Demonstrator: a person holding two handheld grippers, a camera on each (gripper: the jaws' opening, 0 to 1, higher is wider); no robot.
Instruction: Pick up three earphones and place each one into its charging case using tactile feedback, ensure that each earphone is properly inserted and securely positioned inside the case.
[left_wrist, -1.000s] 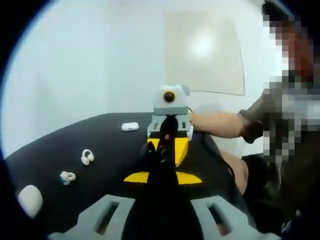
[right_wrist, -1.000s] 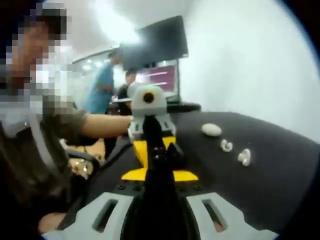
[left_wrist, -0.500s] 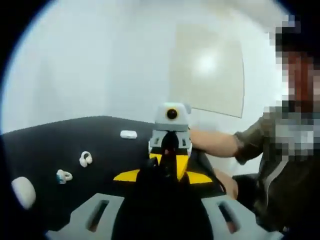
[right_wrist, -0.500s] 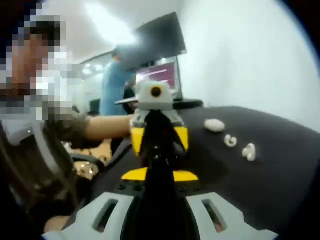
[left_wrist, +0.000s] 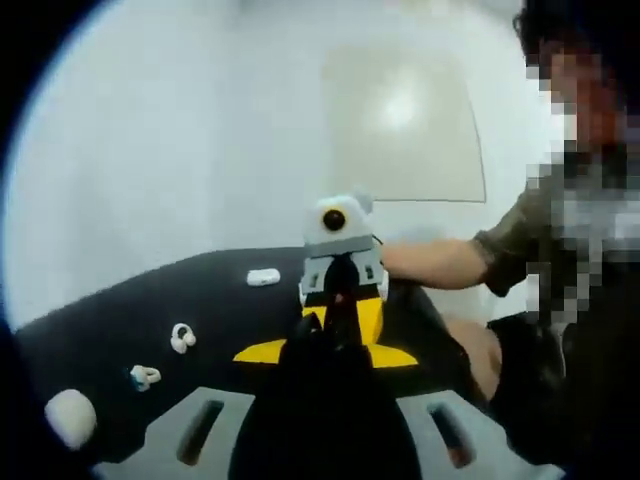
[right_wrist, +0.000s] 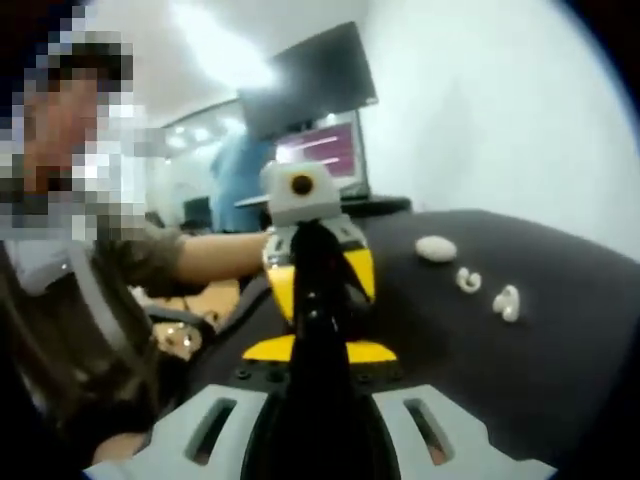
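Observation:
Over the near edge of a black table (left_wrist: 220, 300), my two grippers face each other tip to tip, both with jaws closed and nothing between them. My left gripper (left_wrist: 324, 328) meets the yellow-winged right gripper (left_wrist: 338, 298). On the table to the left lie a small white case (left_wrist: 263, 277), two white earphones (left_wrist: 182, 338) (left_wrist: 144, 376) and an oval white case (left_wrist: 70, 417). From the right gripper view, my right gripper (right_wrist: 312, 300) points at the left gripper (right_wrist: 306, 252). An oval case (right_wrist: 434, 248) and two earphones (right_wrist: 468, 280) (right_wrist: 507, 302) lie to its right.
The person holding the grippers sits at the table's edge, forearm (left_wrist: 440, 258) stretched behind the right gripper. A pale wall (left_wrist: 150, 150) stands behind the table. In the right gripper view, a dark monitor (right_wrist: 310, 85) and a standing person (right_wrist: 235, 175) are in the background.
Both views have swayed and tilted a little with the hands. The grippers remain nose to nose with jaws closed. The cases and earphones lie where they were.

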